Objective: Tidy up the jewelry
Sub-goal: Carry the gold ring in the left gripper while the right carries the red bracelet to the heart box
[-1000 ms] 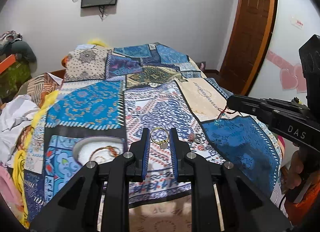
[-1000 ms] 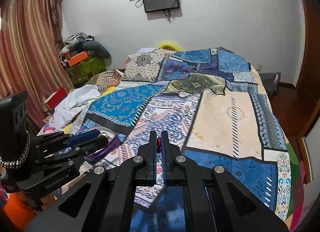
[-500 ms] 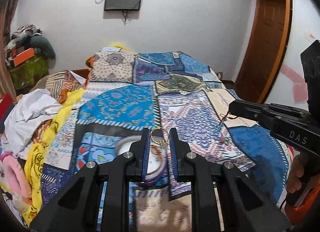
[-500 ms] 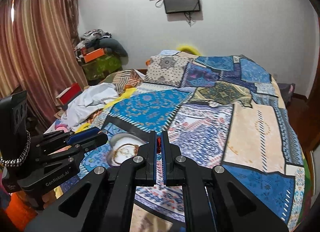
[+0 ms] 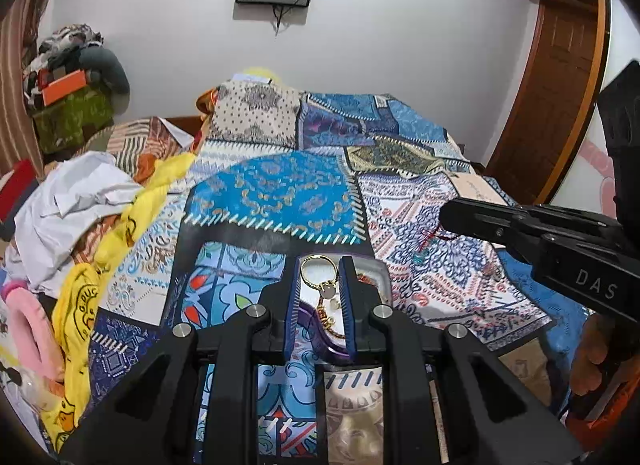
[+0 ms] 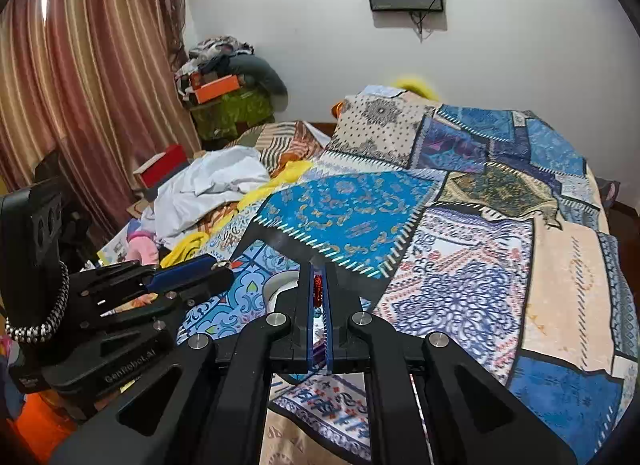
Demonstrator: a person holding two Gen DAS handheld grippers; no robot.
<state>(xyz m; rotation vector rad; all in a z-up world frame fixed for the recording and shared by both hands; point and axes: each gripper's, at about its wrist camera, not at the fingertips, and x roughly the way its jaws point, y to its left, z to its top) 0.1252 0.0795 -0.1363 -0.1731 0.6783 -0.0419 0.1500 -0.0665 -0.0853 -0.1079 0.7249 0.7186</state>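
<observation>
Two hand-held grippers are loaded: your left hand-held gripper pinches a gold ring, your right hand-held gripper is clamped on a red threaded piece, probably a bracelet. Both hang over the white dish on the bed; lower before releasing, so nothing bounces out.

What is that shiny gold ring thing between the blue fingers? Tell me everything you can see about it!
The gold ring is a thin, shiny hoop that looks like metal. A small pale charm hangs from its lower edge. It stands upright, held between the blue pads of the left gripper, which close on its two sides. Right behind and under it sits a white dish with a purple rim holding other gold jewelry, on the patchwork bedspread. Whether the ring touches the dish cannot be told.
</observation>
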